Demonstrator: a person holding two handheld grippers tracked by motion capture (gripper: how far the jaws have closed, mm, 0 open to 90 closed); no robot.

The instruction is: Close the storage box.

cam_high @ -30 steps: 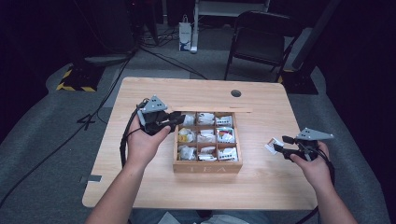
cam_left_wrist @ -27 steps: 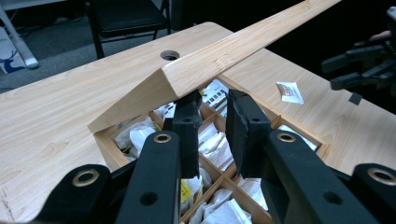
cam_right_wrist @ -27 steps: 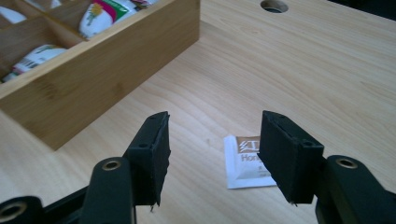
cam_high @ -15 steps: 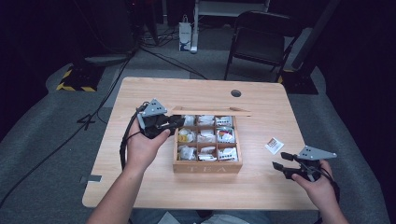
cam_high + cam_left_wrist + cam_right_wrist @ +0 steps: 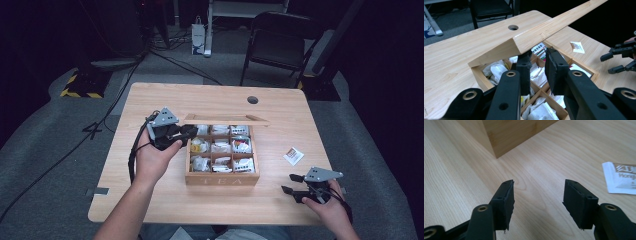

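High view: left claw (image 5: 187, 132) closed under tea box lid (image 5: 225, 119), right claw (image 5: 291, 184) open, empty.

The left gripper (image 5: 186, 133) has its jaws nearly closed, forearm stretched forward. The right gripper (image 5: 292, 184) stays low, its jaws apart and empty.

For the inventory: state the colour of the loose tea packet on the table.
White with a brown band, clearest in the right gripper view: tea packet.
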